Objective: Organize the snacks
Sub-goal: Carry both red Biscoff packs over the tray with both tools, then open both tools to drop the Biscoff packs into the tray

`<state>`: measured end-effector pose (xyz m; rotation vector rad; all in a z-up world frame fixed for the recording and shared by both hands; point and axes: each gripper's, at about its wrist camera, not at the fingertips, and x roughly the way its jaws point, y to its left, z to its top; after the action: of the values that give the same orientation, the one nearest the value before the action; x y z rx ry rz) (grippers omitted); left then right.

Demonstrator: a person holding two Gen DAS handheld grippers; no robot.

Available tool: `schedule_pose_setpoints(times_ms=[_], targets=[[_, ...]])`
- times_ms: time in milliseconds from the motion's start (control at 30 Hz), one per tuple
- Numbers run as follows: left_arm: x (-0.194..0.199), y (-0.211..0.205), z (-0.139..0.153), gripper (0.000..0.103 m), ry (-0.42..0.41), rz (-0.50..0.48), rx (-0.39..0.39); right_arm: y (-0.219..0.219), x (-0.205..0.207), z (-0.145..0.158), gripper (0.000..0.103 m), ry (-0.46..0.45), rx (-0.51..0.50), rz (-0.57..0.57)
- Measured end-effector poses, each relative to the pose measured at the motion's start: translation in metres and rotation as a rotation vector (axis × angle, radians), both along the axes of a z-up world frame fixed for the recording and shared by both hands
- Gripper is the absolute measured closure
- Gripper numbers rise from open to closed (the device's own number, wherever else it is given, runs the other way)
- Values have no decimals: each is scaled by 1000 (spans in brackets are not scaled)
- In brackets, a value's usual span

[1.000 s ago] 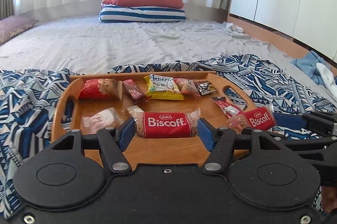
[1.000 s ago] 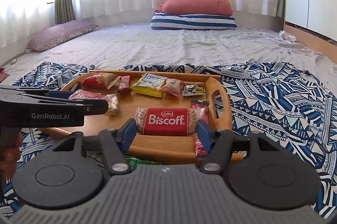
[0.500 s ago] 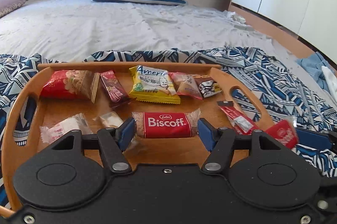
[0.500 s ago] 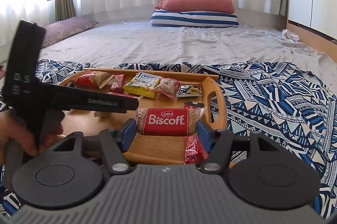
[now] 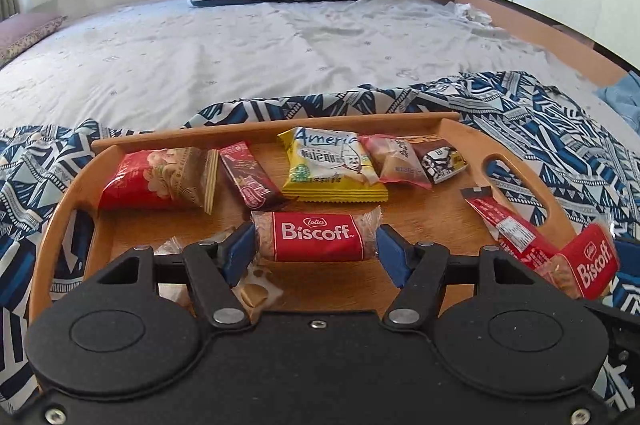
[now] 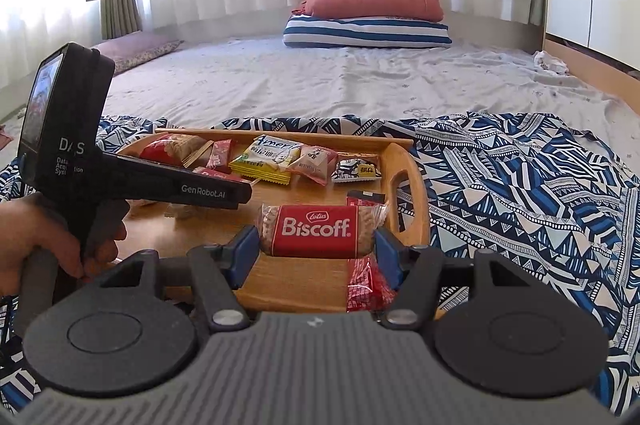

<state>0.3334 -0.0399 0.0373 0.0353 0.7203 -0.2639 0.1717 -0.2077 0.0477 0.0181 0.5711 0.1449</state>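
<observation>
Left gripper (image 5: 316,252) clamps 1 Biscoff packet (image 5: 318,237) over wooden tray (image 5: 276,130). Right gripper (image 6: 316,248) clamps another Biscoff biscuit (image 6: 318,231).

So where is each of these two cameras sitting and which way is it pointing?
Left wrist: on the left gripper, looking along its fingers across the wooden tray toward the pillows; its own fingers clamp a Biscoff pack.
Right wrist: on the right gripper, same direction from the tray's right end; its fingers hold a second Biscoff pack, and a hand with the left gripper shows.
Shared: tray, yellow snack packet, pillows.
</observation>
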Motion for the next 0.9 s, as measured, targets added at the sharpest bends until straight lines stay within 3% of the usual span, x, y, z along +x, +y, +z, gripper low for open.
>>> schedule_pose_setpoints(times_ms=[167,333,500,900], targets=[[6,2,2,37,40,-6,-61,3,1,0,38,-2,5,2],[6,-2,-4,33,52,1,-34,4,3,0,38,0,1,3],[8,4,-1,25,69,21,-112,3,6,-1,38,5,-7,-7],[-26,17,42,19,-77,24,-44,12,54,-13,38,54,-31,36]])
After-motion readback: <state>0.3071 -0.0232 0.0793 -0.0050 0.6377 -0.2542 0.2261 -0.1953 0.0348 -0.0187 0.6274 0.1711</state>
